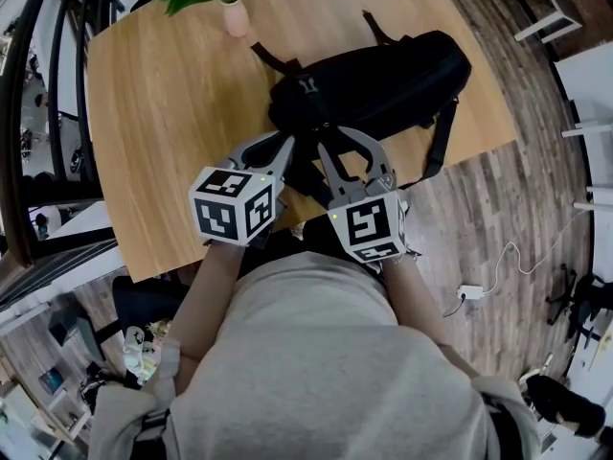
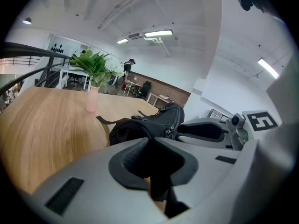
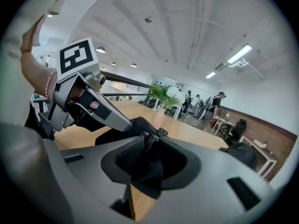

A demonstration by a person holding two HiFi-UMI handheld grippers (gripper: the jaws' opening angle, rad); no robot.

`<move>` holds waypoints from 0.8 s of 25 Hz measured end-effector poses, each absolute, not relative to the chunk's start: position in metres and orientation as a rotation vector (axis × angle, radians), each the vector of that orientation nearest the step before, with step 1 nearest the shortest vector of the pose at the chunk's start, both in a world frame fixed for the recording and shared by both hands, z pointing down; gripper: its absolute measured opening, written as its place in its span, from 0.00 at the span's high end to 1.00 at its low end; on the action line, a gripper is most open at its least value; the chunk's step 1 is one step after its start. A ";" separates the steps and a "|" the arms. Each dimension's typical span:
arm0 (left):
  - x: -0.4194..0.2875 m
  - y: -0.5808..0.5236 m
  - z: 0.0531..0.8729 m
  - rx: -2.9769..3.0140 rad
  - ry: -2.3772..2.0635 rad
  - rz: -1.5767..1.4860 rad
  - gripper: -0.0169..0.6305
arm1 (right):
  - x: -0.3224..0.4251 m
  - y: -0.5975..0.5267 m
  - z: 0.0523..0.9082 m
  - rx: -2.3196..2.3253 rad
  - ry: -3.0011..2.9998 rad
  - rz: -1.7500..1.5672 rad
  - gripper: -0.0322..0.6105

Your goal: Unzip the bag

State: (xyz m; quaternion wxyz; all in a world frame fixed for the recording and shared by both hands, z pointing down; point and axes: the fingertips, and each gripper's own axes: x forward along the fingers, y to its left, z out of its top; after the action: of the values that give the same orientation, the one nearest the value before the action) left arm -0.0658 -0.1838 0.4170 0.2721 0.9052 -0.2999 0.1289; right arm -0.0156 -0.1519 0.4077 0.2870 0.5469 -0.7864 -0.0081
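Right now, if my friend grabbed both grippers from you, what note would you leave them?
Jaws of the left gripper: shut on a black fold of the bag.
Jaws of the right gripper: apart, with the zipper pull right at the pads but not pinched.
The bag lies on the wooden table, near the person's edge.
Done: bag gripped on one side.
Left: pinch the pull and slide it along. No open gap shows in the zip.
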 end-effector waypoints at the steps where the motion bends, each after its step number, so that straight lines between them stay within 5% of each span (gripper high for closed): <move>1: -0.066 -0.184 0.417 2.436 -0.808 0.347 0.90 | -0.016 -0.152 0.409 1.455 -2.095 -0.038 0.80; 20: -0.065 -0.184 0.418 2.424 -0.804 0.339 0.90 | -0.018 -0.155 0.425 1.323 -1.859 -0.363 0.73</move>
State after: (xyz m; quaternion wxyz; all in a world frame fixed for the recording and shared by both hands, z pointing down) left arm -0.0654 -0.1844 0.4178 0.2789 0.9036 -0.2996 0.1263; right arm -0.0176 -0.1550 0.4251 0.4040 0.5237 -0.7361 -0.1439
